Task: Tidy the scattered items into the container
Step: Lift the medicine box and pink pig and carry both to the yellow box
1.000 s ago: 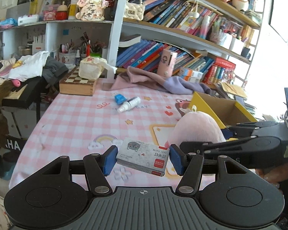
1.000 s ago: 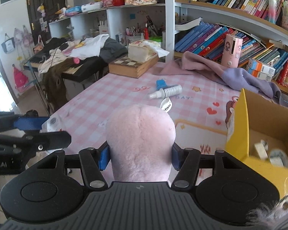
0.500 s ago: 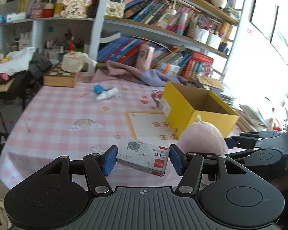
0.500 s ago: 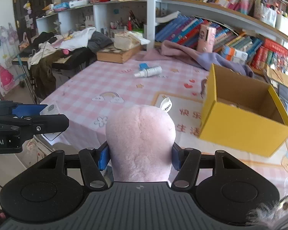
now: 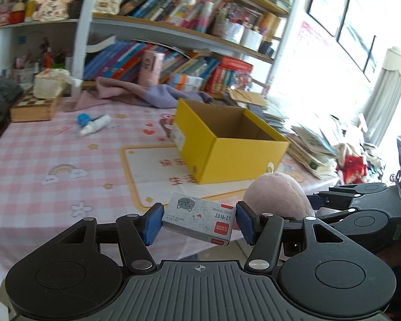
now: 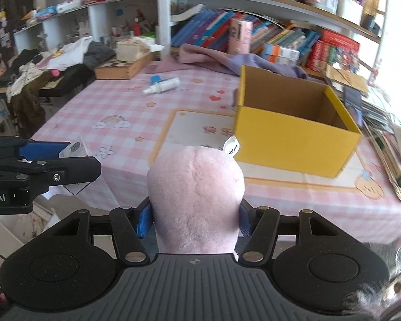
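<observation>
My left gripper [image 5: 199, 220] is shut on a small grey staple box [image 5: 199, 220] with a red label, held over the table's near edge. My right gripper [image 6: 195, 218] is shut on a pink plush toy [image 6: 195, 199] with a white tag; the toy [image 5: 276, 196] also shows at the right of the left wrist view. An open yellow cardboard box [image 5: 228, 145] stands on the pink checked tablecloth ahead of both grippers, also as the yellow box [image 6: 294, 127] in the right wrist view. A white spray bottle [image 6: 161, 85] with a blue cap beside it lies farther back on the table.
A wooden chess box [image 6: 124, 67] with a tissue pack on it sits at the table's far left. A purple cloth [image 5: 147, 96] lies along the back under the bookshelves. Stacks of books and papers [image 5: 310, 144] crowd the table's right side.
Both grippers have swung to the right with their loads, so the yellow box now lies more centrally ahead. The grips have not changed.
</observation>
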A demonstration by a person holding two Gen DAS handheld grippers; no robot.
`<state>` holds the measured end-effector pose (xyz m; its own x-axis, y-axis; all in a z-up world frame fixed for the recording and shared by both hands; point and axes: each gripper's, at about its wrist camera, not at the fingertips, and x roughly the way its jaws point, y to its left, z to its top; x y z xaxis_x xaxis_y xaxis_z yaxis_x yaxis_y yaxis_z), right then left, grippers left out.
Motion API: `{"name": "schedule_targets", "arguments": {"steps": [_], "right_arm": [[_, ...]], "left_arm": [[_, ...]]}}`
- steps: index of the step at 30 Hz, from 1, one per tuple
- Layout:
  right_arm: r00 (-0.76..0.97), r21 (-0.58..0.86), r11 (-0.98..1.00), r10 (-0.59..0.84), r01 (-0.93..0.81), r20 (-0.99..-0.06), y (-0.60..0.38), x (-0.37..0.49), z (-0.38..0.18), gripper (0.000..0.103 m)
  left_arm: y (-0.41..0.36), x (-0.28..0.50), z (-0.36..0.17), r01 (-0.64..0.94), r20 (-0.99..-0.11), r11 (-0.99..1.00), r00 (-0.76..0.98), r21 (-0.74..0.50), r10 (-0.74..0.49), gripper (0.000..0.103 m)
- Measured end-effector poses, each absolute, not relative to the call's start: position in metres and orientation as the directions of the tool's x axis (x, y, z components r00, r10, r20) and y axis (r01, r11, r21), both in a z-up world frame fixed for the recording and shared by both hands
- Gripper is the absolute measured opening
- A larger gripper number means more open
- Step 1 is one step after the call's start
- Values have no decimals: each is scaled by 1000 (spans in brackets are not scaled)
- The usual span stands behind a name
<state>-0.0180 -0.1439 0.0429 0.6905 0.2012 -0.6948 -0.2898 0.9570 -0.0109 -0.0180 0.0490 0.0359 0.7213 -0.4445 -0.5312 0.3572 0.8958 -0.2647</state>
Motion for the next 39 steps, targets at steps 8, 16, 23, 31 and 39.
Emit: {"name": "schedule_targets", "arguments": {"steps": [8, 16, 23, 31, 39], "right_arm": [[699, -7, 983, 124, -182, -704, -178, -31, 40, 58], [698, 1, 996, 62, -88, -714, -213, -38, 40, 58], [693, -6, 999, 21, -37, -721, -240, -38, 38, 58], [681, 6, 1000, -7, 17, -732, -272, -26, 32, 58], [680, 25, 1000, 14, 7, -733, -296, 9, 28, 58]], "left_arm": [[15, -9, 33, 451, -536, 850, 662, -272, -523, 58], [-18, -1, 33, 520, -540, 811, 616, -270, -574, 58], [-48, 9, 32, 566, -541, 778, 579, -271, -610, 58], [-80, 27, 28, 607, -552, 748, 540, -268, -635, 58], [-103, 58, 28, 606, -558, 759, 555, -238, -617, 58]]}}
